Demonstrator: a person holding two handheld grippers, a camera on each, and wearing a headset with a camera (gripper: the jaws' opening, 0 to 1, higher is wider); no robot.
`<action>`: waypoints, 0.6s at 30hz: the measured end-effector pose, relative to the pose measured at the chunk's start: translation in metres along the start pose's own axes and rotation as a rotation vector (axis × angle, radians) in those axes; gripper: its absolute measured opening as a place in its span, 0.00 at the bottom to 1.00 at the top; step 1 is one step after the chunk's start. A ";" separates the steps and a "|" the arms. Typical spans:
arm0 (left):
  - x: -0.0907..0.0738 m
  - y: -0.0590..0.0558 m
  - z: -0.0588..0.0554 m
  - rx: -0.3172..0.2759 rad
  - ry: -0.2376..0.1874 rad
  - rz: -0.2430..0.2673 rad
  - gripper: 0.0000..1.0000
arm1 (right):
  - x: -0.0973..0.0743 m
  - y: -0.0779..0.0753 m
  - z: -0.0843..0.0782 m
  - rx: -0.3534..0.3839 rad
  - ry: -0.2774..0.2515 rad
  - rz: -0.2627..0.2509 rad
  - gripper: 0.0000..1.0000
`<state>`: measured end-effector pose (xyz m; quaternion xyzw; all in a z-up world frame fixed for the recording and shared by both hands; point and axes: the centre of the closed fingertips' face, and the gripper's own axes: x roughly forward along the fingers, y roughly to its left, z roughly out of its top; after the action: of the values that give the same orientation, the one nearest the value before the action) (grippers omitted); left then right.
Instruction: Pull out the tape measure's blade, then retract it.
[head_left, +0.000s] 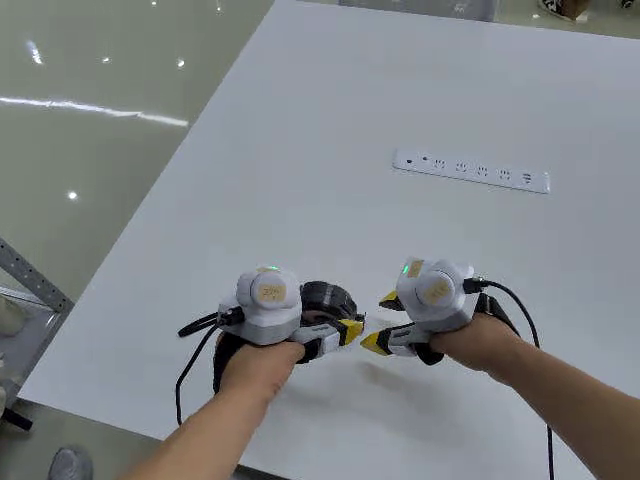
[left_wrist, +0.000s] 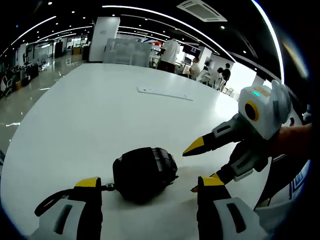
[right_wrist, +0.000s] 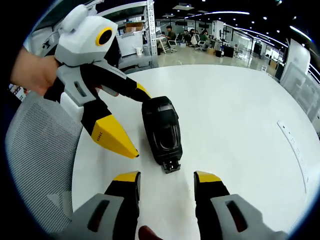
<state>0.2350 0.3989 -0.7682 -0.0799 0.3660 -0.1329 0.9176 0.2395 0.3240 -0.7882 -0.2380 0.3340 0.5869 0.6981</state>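
A black tape measure (head_left: 326, 299) lies on the white table (head_left: 330, 150) near its front edge, blade fully in. In the left gripper view the tape measure (left_wrist: 145, 172) rests between and just ahead of my left gripper (left_wrist: 150, 182), whose yellow-tipped jaws stand wide apart without touching it. My right gripper (right_wrist: 166, 176) is open too and points at the case's blade hook (right_wrist: 171, 166), a short way off. In the head view the left gripper (head_left: 340, 316) and right gripper (head_left: 380, 320) face each other, tips nearly meeting beside the case.
A white power strip (head_left: 470, 170) lies further back on the table. The table's left edge (head_left: 150, 200) drops to a glossy floor, and a metal rack (head_left: 30, 285) stands at the left. Cables trail from both grippers. People stand far behind.
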 end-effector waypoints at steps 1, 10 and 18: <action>-0.002 0.001 0.000 0.003 -0.001 0.000 0.75 | -0.002 0.001 -0.001 0.010 -0.002 -0.003 0.42; -0.026 -0.001 -0.010 0.041 -0.011 -0.003 0.81 | -0.029 0.013 -0.001 0.077 -0.048 -0.035 0.52; -0.045 -0.007 -0.018 0.071 -0.010 -0.017 0.88 | -0.054 0.020 0.000 0.139 -0.092 -0.085 0.60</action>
<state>0.1896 0.4055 -0.7500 -0.0508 0.3558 -0.1532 0.9205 0.2150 0.2922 -0.7469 -0.1759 0.3310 0.5426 0.7518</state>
